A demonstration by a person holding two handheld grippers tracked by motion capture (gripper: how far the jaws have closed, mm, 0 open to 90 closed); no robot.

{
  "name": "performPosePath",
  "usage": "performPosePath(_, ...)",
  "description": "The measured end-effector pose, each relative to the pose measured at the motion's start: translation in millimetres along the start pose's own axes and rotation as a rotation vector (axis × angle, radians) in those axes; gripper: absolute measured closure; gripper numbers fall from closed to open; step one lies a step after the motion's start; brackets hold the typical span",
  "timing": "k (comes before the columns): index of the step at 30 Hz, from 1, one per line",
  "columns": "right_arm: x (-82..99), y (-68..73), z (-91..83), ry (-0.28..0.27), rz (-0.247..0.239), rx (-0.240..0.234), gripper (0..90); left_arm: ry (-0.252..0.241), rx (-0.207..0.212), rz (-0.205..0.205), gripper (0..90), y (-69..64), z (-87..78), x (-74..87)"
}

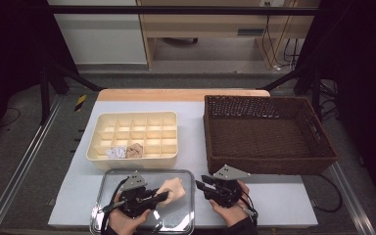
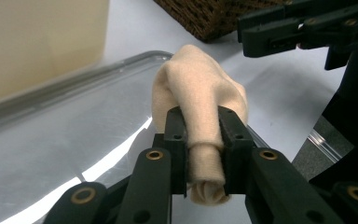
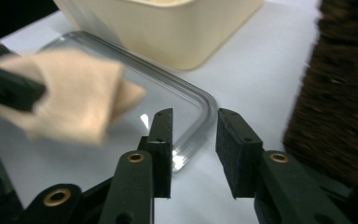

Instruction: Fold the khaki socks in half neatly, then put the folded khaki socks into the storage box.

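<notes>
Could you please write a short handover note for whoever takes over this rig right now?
Left tool: shut on a rolled beige cloth, held over the metal tray.
Right tool: open, nothing between its jaws, near the tray's corner.
Done: two rolled cloths sit in the front row of the cream divided box.
Left: probably place the held cloth in a free compartment. The wicker basket has nothing in it.

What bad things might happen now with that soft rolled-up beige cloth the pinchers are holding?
1. The left gripper pinches only one end of the rolled beige cloth; it might unroll or slip out above the shiny metal tray.
2. The cream plastic divided box has small compartments, so the bulky roll may not fit neatly.
3. The right gripper, open and empty, sits close and might bump it.
</notes>
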State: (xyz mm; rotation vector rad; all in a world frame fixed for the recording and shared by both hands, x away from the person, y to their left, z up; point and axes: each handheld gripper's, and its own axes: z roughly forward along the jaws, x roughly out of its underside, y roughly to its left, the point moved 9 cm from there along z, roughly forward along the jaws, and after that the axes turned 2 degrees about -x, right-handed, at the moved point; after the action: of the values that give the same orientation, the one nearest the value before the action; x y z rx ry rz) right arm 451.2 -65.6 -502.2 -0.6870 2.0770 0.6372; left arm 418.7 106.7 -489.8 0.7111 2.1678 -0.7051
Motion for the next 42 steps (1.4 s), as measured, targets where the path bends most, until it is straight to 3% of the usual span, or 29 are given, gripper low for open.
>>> performPosePath(11,13.0,-24.9,-18.2,0.016,-0.006,0.079,59.4,-0.034,-0.034,-0.003,75.0,15.5,-18.4,-15.9)
performPosePath(21,23.4,-44.0,-36.5,0.017,0.032,0.130,57.4,-0.078,-0.079,0.016,74.9,30.1,-36.8,-43.3)
performPosePath(31,26.3,-51.1,-44.5,0.010,0.049,0.142,56.8,-0.130,-0.118,0.036,74.9,39.2,-47.7,-80.8)
performPosePath(36,27.2,-52.9,-46.4,0.008,0.051,0.143,56.6,-0.132,-0.141,0.051,74.9,43.4,-47.2,-93.5)
performPosePath(42,27.8,-53.4,-45.4,0.014,0.053,0.141,56.6,-0.128,-0.173,0.047,74.9,58.7,-42.8,-107.2)
